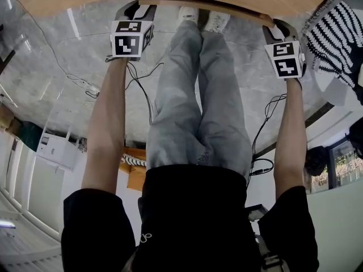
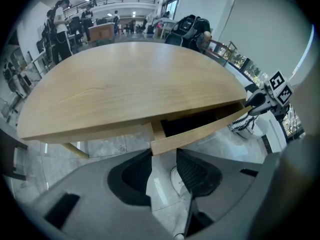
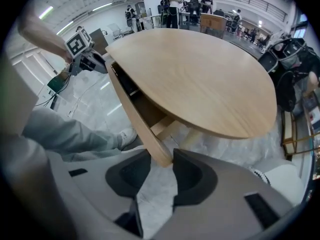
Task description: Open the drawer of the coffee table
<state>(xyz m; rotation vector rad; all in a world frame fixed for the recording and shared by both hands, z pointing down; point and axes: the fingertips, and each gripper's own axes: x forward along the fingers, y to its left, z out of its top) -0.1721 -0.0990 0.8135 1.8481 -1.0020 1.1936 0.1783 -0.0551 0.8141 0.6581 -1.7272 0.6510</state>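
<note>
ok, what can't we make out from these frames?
Drawer inside: left gripper view, dark under the tabletop; contents unreadable.
Fingers at the drawer front ends: head view, hidden beneath the marker cubes.
Tabletop's far side: head view, cut off by the top edge.
Table legs: left gripper view, mostly hidden under the tabletop.

Pale honey wood right across the table [image 2: 125, 79], faint grain running through it, and the drawer front [image 2: 200, 131] matches it, with dark shadow behind. Left tongs [image 2: 164, 156] and right tongs [image 3: 161, 159]: mid-grey shells, black ribbed pads. Marker cubes [image 1: 131, 37] in black-and-white squares. Floor [image 1: 51, 44] grey and marbled. Trousers [image 1: 193, 95] light grey, shoes [image 1: 218, 20] white, top [image 1: 193, 220] black, and a black-and-white striped textile [image 1: 334, 33] sits by the table's right edge.
</note>
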